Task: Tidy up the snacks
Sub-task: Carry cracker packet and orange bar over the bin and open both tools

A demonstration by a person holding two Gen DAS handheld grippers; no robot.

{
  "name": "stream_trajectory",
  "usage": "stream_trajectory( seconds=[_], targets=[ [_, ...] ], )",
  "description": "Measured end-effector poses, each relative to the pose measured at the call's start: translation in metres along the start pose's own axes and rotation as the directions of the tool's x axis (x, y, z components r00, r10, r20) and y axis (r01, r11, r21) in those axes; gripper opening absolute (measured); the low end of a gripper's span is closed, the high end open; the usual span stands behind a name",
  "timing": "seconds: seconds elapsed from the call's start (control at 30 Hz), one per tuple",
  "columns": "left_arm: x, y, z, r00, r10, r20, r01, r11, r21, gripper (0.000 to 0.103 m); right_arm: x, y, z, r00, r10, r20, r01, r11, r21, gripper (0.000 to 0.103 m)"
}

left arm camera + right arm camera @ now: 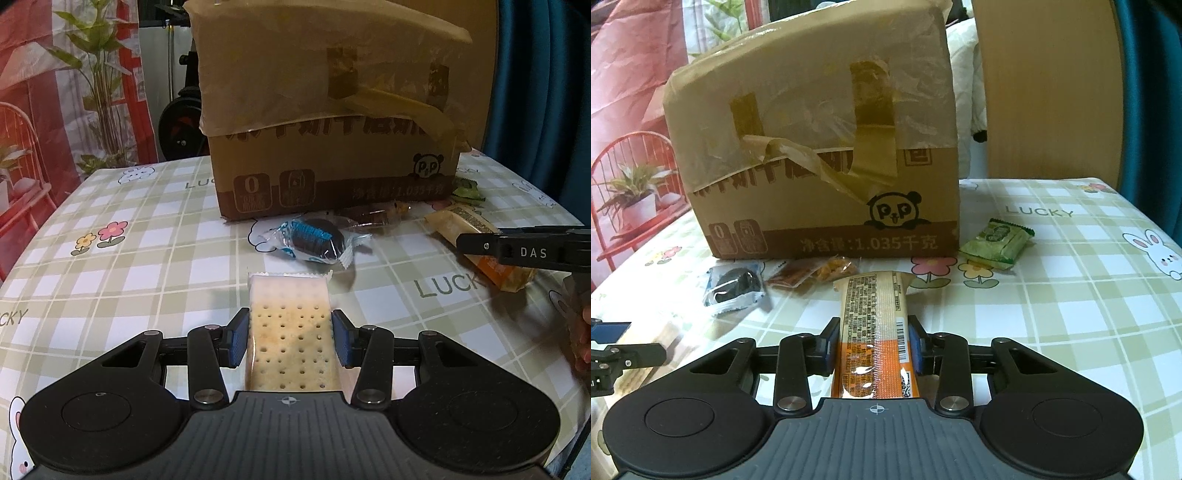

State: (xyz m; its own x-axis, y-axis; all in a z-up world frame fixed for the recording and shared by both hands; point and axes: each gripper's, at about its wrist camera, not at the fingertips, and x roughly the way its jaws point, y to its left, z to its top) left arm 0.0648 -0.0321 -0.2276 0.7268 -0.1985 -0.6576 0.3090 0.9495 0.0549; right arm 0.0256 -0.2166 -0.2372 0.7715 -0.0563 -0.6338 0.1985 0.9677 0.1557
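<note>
My left gripper (pixel 290 338) is shut on a clear-wrapped cracker pack (pixel 289 332), held low over the table. My right gripper (pixel 873 345) is shut on a long orange and cream snack bar (pixel 875 332); it also shows at the right of the left wrist view (pixel 491 258). A tall taped cardboard box (pixel 332 122) stands behind both, also in the right wrist view (pixel 827 155). In front of it lie a blue-wrapped dark cookie (pixel 314 240), small amber-wrapped snacks (pixel 812 275) and a green packet (pixel 997 243).
The table has a green checked cloth (pixel 129 258) with flowers and rabbits. A red chair (pixel 624 192) and potted plants stand off the left edge. A wooden board (pixel 1049 88) and blue curtain stand behind the right side.
</note>
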Motion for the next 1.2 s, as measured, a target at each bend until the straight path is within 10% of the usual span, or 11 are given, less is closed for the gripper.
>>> stream_trajectory(
  seconds=[0.63,1.2],
  targets=[
    [-0.027,0.029,0.052,0.985,0.014,0.172,-0.003,0.998,-0.061,0.049,-0.033,-0.011,0.025,0.993,-0.014,0.119,0.007,0.998,0.055,0.033],
    [-0.054,0.035,0.206,0.899,-0.039,0.437,0.055,0.998,-0.022,0.049,-0.079,-0.008,0.180,0.889,0.052,0.454,-0.055,0.998,-0.006,0.033]
  ],
)
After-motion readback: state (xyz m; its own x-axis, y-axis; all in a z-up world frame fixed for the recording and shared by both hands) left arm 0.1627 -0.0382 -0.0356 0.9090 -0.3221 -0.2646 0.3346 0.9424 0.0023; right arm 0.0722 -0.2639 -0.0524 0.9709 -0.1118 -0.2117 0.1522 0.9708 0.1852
